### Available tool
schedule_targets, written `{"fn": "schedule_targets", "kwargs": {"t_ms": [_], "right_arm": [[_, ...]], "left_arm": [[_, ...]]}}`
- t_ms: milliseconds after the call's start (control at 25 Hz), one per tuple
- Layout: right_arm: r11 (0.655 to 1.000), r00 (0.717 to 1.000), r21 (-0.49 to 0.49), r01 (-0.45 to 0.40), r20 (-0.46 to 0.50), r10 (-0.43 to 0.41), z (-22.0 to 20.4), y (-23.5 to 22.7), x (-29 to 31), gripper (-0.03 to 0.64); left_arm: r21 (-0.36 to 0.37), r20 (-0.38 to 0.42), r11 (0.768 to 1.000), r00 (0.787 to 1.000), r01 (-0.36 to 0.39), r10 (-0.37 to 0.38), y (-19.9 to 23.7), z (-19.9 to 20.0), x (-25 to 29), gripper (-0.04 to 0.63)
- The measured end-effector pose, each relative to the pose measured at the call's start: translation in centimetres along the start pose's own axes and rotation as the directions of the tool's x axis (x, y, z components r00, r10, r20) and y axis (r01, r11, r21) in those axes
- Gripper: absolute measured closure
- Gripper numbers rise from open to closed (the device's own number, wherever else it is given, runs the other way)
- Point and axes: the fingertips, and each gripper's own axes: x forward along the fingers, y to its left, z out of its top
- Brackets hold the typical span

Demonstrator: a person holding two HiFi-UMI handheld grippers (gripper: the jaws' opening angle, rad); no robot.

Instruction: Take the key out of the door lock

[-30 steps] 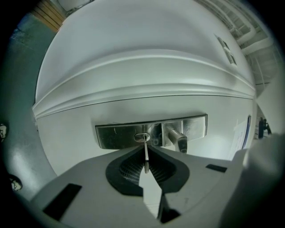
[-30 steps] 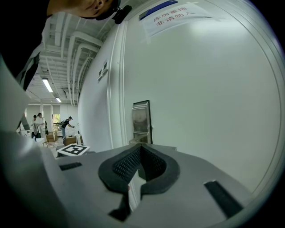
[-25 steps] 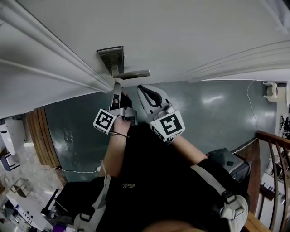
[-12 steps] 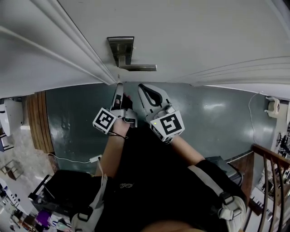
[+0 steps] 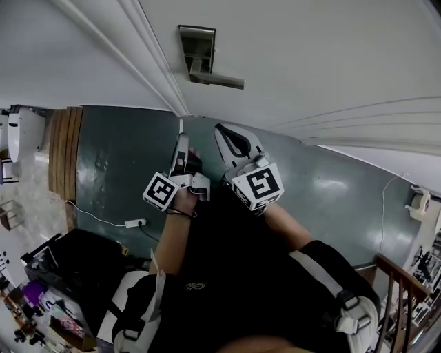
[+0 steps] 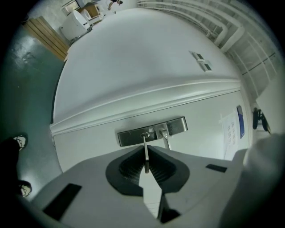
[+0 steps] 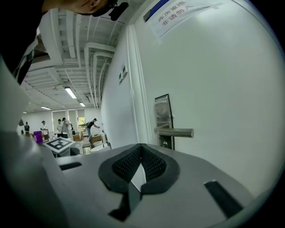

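Observation:
The steel lock plate point(image 5: 196, 49) with its lever handle point(image 5: 220, 81) sits on the white door point(image 5: 310, 55). My left gripper point(image 5: 180, 140) is shut on the key point(image 6: 145, 141), whose thin blade sticks out past the pads toward the lock plate point(image 6: 151, 132). In the head view the key point(image 5: 181, 126) hangs clear of the door, over the green floor. My right gripper point(image 5: 222, 132) is beside the left one, shut with nothing in it. The right gripper view looks past that gripper point(image 7: 141, 151) to the lock plate point(image 7: 163, 113), handle point(image 7: 176, 132) and keyhole point(image 7: 165, 143).
A door frame moulding point(image 5: 148, 52) runs left of the lock. A paper notice point(image 7: 178, 13) is stuck higher on the door. A cable and power strip point(image 5: 131, 223) lie on the floor, a black bag point(image 5: 76, 265) at lower left, a wooden railing point(image 5: 400, 276) at right.
Both grippers have drawn back from the door. The left one, which was at the lock under the handle, now holds the key well away from it.

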Motion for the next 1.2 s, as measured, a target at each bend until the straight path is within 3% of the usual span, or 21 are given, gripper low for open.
{"fn": "schedule_targets", "kwargs": {"t_ms": [320, 440, 520, 680, 840, 960, 1200], "right_arm": [[0.997, 0.997, -0.015, -0.079, -0.009, 0.079, -1.5, 1.4, -2.5, 0.607], [0.995, 0.995, -0.021, -0.101, -0.01, 0.101, -2.1, 1.7, -3.0, 0.607], [0.994, 0.994, -0.026, -0.106, -0.017, 0.106, -2.5, 2.0, -3.1, 0.607], [0.991, 0.992, -0.038, -0.128, -0.023, 0.127, -2.8, 2.9, -2.5, 0.607], [0.986, 0.987, -0.047, -0.159, -0.033, 0.157, -2.6, 5.0, -1.3, 0.607], [0.983, 0.985, -0.06, -0.173, -0.035, 0.171, -2.4, 6.7, -0.1, 0.607], [0.974, 0.983, -0.128, -0.185, -0.043, 0.181, -2.7, 9.3, 3.0, 0.607]], "left_arm": [[0.03, 0.081, 0.999, 0.996, -0.038, 0.035, 0.7, -2.1, -4.9, 0.559], [0.096, 0.105, 0.992, 0.992, -0.079, 0.069, 0.5, -2.2, -6.4, 0.559], [0.194, 0.116, 0.973, 0.988, -0.123, 0.102, 0.0, -1.9, -7.5, 0.56], [0.405, 0.145, 0.899, 0.982, -0.167, 0.117, -0.9, -0.2, -8.9, 0.559], [0.549, 0.166, 0.8, 0.969, -0.244, 0.182, -1.4, 1.8, -10.6, 0.559], [0.635, 0.179, 0.715, 0.956, -0.294, 0.234, -1.4, 3.5, -11.7, 0.558], [0.745, 0.216, 0.577, 0.939, -0.335, 0.266, -2.1, 7.4, -13.4, 0.558]]}}
